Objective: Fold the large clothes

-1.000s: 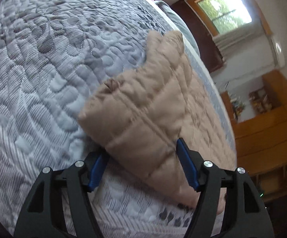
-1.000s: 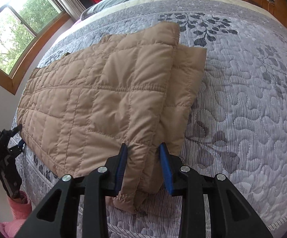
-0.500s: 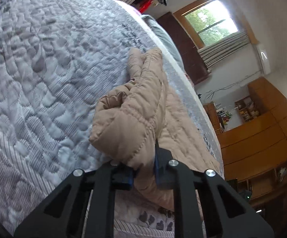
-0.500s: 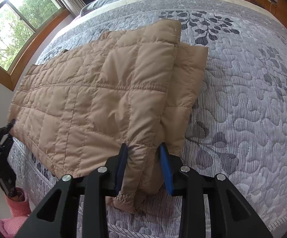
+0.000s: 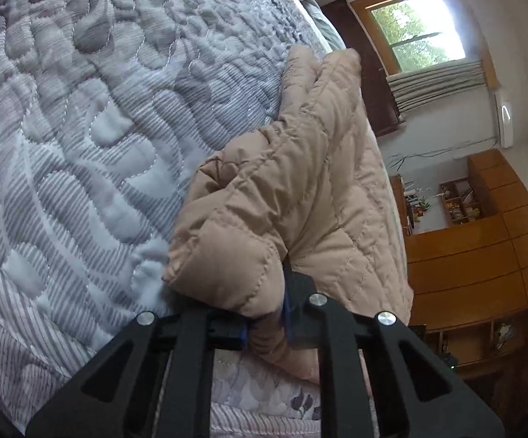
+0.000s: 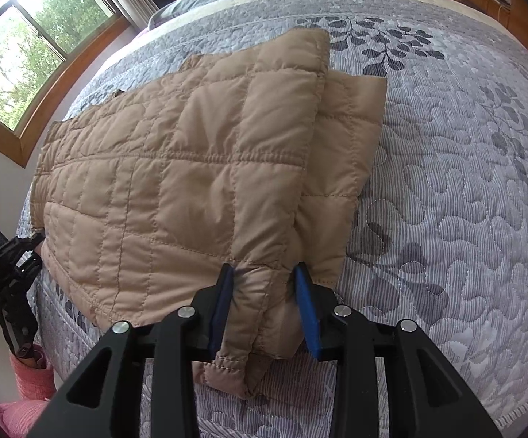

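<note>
- On a bed (image 6: 464,168) covered with a grey quilted bedspread with a leaf pattern, a tan quilted puffer jacket (image 6: 176,189) lies spread near the foot edge, partly folded, with 1 layer doubled over another along its right side.
- Left tongs (image 5: 264,323), seen from the left wrist camera, are pressed nearly together, pinching a bunched corner of the jacket (image 5: 285,197); the padded fabric bulges up over the blue pads and hides most of them.
- Right tongs (image 6: 264,310) straddle the jacket's near corner, the 2 blue pads against either side of a thick fold of fabric; the jaws stand partly apart with the padding filling the gap, and a stitched hem hangs just below them.
- From the right wrist view, the left tongs (image 6: 12,270) show as a black frame at the jacket's far left edge, beside the edge of the bed.
- A wood-framed window (image 6: 26,58) with green trees outside sits beyond the bed; wooden cabinets (image 5: 482,255) line the wall in the left view.
- A pink basket (image 6: 30,368) stands on the floor below the left tongs.
</note>
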### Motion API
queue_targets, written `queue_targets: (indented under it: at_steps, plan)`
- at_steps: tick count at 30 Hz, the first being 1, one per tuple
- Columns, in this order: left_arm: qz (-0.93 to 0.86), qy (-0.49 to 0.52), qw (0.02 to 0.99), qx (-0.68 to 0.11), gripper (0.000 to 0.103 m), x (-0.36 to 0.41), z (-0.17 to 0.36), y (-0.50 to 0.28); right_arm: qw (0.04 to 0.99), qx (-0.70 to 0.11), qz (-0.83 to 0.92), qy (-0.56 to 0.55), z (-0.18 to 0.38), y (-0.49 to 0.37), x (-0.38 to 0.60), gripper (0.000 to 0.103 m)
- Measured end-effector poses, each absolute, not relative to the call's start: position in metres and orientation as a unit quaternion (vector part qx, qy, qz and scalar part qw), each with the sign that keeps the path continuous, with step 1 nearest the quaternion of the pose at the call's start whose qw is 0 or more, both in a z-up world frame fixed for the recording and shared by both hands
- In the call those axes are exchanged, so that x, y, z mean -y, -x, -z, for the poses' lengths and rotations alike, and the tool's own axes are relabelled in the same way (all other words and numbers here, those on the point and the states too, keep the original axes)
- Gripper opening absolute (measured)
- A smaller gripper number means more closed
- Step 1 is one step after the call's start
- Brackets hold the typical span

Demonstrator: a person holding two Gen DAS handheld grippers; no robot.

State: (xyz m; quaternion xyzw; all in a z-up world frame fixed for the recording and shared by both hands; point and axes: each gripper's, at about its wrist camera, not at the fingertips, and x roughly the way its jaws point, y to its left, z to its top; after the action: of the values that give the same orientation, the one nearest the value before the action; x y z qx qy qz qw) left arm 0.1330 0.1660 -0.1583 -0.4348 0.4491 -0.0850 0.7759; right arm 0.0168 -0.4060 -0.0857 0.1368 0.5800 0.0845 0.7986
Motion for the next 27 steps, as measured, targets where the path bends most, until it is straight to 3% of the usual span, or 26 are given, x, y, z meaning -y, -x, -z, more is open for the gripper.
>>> queue_targets:
  at_steps: [14, 20, 27]
  plan:
    - [0.198, 0.144, 0.923, -0.298, 0.008, -0.050, 0.012, -0.110, 0.795, -0.582, -0.073, -0.154, 0.082, -0.012, 0.413, 0.034]
    - [0.271, 0.044, 0.912, -0.305, 0.008, 0.021, 0.005, -0.106, 0.796, -0.580, -0.070, -0.157, 0.081, -0.008, 0.413, 0.034]
    - [0.315, -0.020, 0.883, -0.348, 0.009, 0.067, 0.036, -0.113, 0.796, -0.580, -0.070, -0.157, 0.081, -0.007, 0.412, 0.034]
